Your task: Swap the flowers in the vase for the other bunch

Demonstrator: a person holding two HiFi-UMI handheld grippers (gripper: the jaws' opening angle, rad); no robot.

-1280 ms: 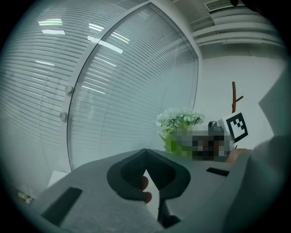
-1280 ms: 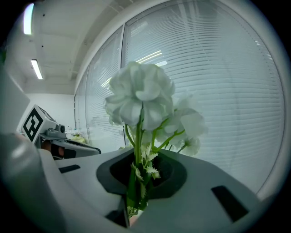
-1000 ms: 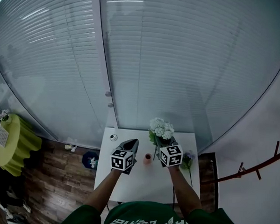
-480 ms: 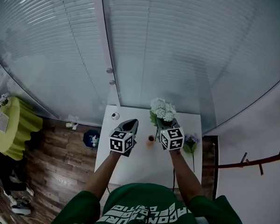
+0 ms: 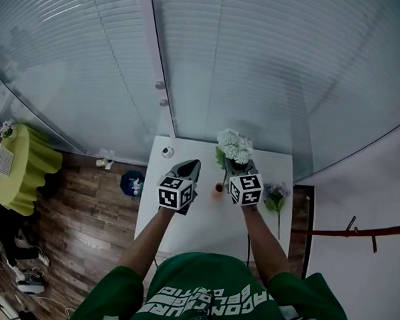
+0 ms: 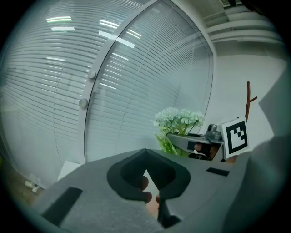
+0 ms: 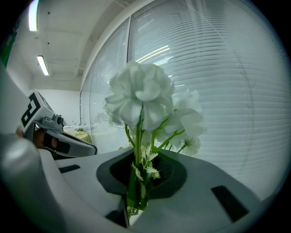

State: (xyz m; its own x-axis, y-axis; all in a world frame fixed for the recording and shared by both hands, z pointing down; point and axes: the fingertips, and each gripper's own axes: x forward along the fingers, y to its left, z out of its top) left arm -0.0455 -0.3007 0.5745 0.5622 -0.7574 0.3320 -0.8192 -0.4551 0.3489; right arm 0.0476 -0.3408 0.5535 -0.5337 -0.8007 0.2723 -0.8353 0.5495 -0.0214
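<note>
Between jaws of the right hand-held gripper (image 7: 130,210), white flowers (image 7: 141,93), apparently clamped.

White flowers (image 5: 235,146) on green stems (image 7: 137,150), and there's a purple bunch (image 5: 276,191) too. White table (image 5: 203,223). Black-and-white square patterns on the cubes (image 5: 176,193). Green shirt (image 5: 206,303) with pale lettering, brown plank floor (image 5: 83,217), lime-green cloth (image 5: 22,173), pale striped blinds (image 5: 259,59).

Nothing reads clearly: the white lettering across the green shirt (image 5: 209,302), at six o'clock in the head view, is upside down and blurred.
</note>
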